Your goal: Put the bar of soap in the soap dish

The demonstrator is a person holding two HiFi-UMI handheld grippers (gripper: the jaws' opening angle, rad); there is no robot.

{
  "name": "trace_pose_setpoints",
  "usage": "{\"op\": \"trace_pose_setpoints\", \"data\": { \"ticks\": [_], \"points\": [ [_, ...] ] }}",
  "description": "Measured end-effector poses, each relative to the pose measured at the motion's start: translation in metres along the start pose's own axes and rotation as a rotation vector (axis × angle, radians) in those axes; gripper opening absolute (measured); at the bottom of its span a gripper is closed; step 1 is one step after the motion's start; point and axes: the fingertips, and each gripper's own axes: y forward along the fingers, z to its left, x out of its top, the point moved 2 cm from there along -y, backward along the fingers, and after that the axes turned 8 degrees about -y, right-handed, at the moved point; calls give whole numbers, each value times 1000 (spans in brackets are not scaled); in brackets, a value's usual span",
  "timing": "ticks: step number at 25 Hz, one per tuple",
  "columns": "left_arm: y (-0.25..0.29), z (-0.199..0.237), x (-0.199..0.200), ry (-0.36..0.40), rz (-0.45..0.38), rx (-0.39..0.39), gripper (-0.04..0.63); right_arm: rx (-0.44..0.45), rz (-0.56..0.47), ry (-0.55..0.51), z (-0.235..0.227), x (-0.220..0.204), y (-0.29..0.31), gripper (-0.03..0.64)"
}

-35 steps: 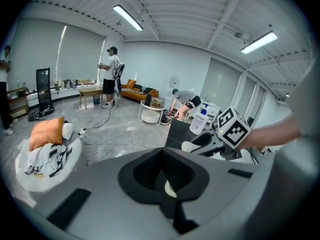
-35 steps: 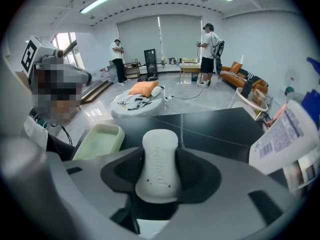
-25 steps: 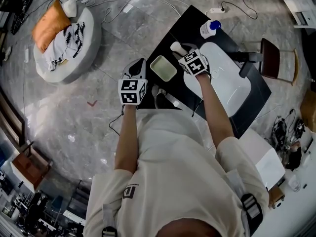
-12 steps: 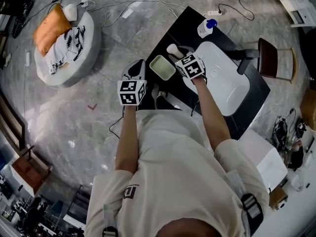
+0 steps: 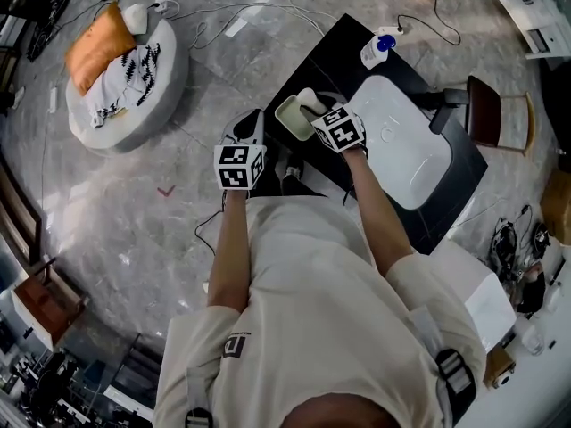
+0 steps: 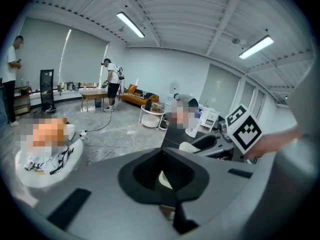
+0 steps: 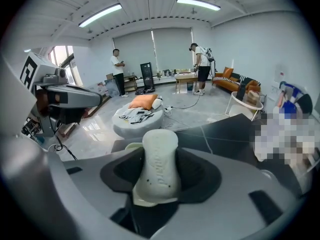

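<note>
Shifted left toward upper centre, the right gripper [image 5: 311, 108] clamps the bar of soap [image 7: 160, 170] endwise above the soap dish [image 5: 287, 116], ready to lower it (left gripper [image 6: 162, 176] waits closed, empty).

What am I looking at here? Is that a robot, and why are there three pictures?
It's no robot. A person holds a two-jaw gripper in each hand, and the patterned cubes are part of the grippers. One picture comes from a camera on the person's head, looking down. The other two come from cameras riding on each gripper, looking along its jaws. On the black table are a pale soap dish, a white basin and a blue-capped bottle. The right gripper grips a pale bar of soap close to the dish. The left gripper, jaws together, holds nothing.
</note>
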Motion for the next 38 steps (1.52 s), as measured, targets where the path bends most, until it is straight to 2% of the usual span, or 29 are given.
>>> {"op": "trace_pose_setpoints", "data": {
  "ticks": [6,11,21,38],
  "points": [
    [-6,-2,-8,10,9,-2,5,3,19,4,16,-8,6,204],
    [-12,1,-11,6,10,6,5,-12,22,48,27,-7,13,204],
    [-17,6,-11,2,2,17,5,-16,124,14,43,-26,33,206],
    [-17,4,-27,-12,20,36,5,-29,148,-35,44,-36,38,212]
  ]
}}
